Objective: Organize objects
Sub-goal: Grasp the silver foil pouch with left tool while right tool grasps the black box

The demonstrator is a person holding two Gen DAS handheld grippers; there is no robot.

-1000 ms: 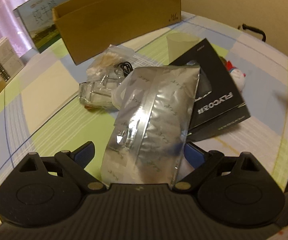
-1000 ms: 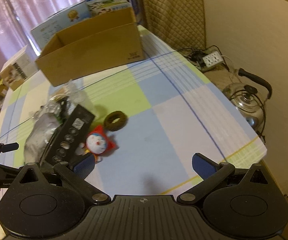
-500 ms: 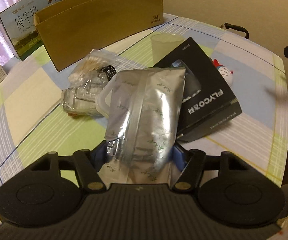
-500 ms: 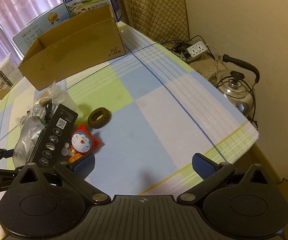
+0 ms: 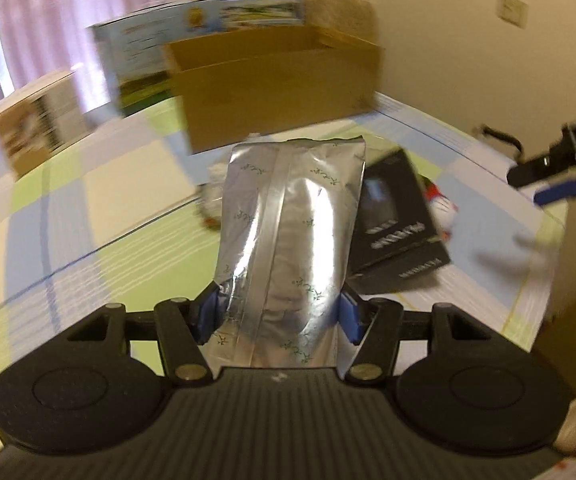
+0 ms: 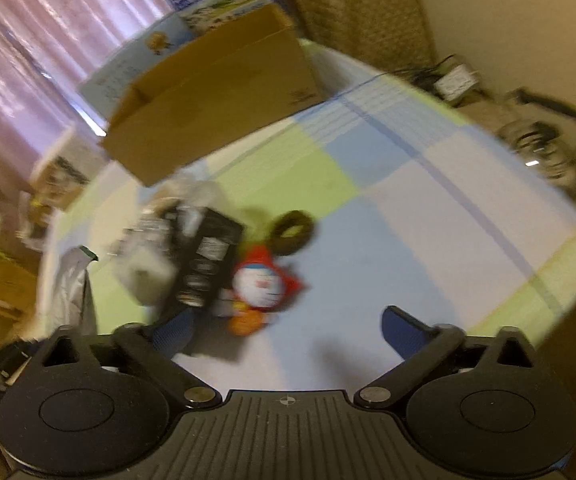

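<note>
Nearest, in the left wrist view: the left gripper (image 5: 277, 312) has a silver foil pouch (image 5: 288, 240) between its blue pads, which dent the pouch's lower sides; jaws at abt half width & still closing a little. A sec ago they stood wide w/ the pouch lying flat on the table; now the pouch stands up in the grip & looks clear of the checked tablecloth (image 5: 99, 216). So the pick seems done, carry comes next.

Right wrist view: the right gripper (image 6: 288, 320) is empty, jaws wide but starting to close, low over a round blue-and-white toy (image 6: 259, 284) not yet between them.

Mid-table: a black box (image 5: 396, 216) beside the toy, brown ring (image 6: 294, 228) just past it.

Far: an open cardboard box (image 5: 275, 80), likely the drop spot. View is motion-blurred.
</note>
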